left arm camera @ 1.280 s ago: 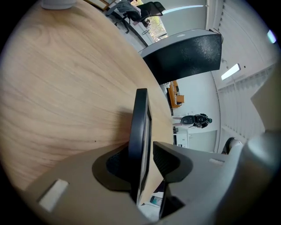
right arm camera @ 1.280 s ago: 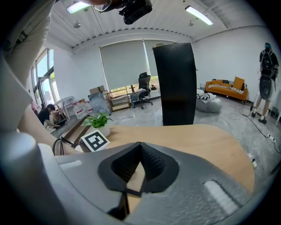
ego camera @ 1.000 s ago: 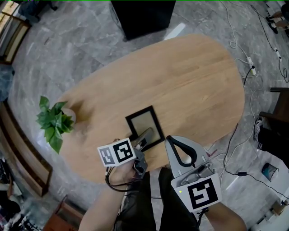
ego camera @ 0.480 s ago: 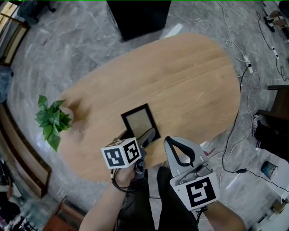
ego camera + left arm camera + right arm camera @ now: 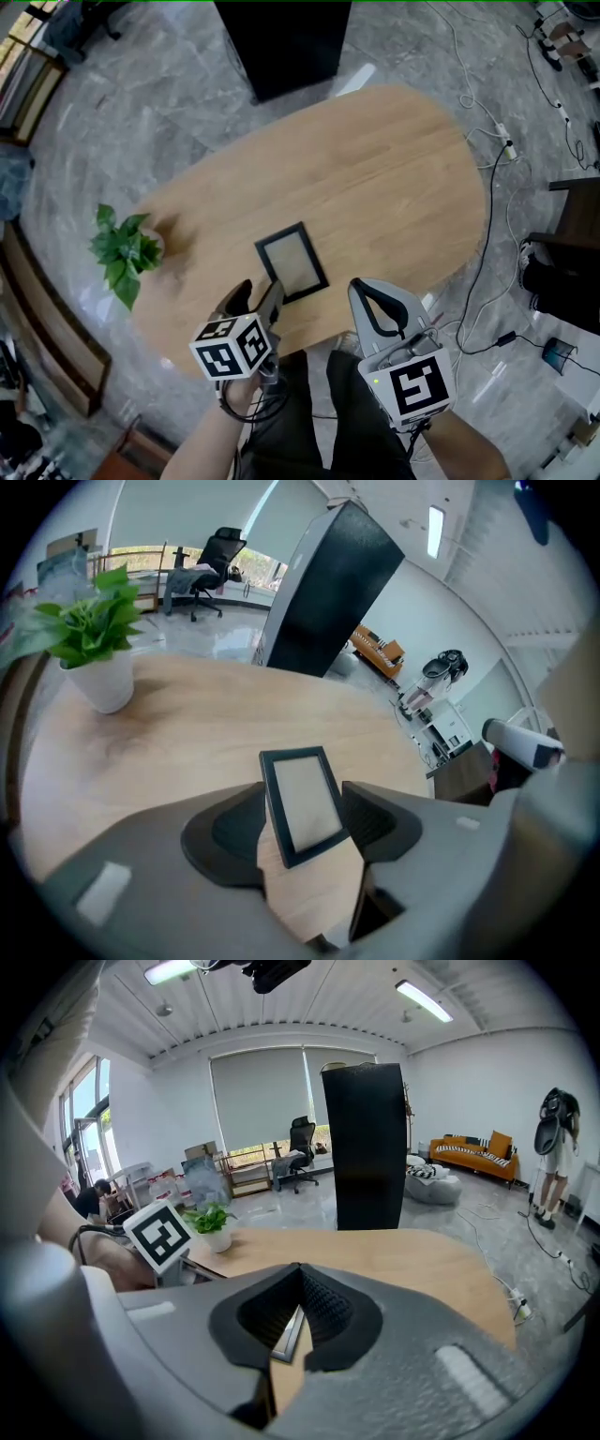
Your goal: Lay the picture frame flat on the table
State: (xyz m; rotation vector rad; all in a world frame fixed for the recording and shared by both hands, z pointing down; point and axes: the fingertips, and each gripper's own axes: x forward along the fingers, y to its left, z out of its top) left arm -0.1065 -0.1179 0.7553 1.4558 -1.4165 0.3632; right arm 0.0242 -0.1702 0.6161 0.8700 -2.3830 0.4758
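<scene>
Has lifted the left gripper (image 5: 255, 292) back off the picture frame (image 5: 292, 262) to hang over the near edge of the table (image 5: 394, 178), jaws just narrowed yet apart, nothing between them. Leaves the frame lying flat on the table (dark border, pale centre), close to that near edge. Holds the right gripper (image 5: 364, 286) just off the table's near edge, jaws closed together on nothing.

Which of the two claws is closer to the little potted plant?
Left. The left claw hangs over the near edge of the table, right of the potted plant, its jaws just closing partway on nothing. The right claw sits farther right, past the picture frame.
</scene>
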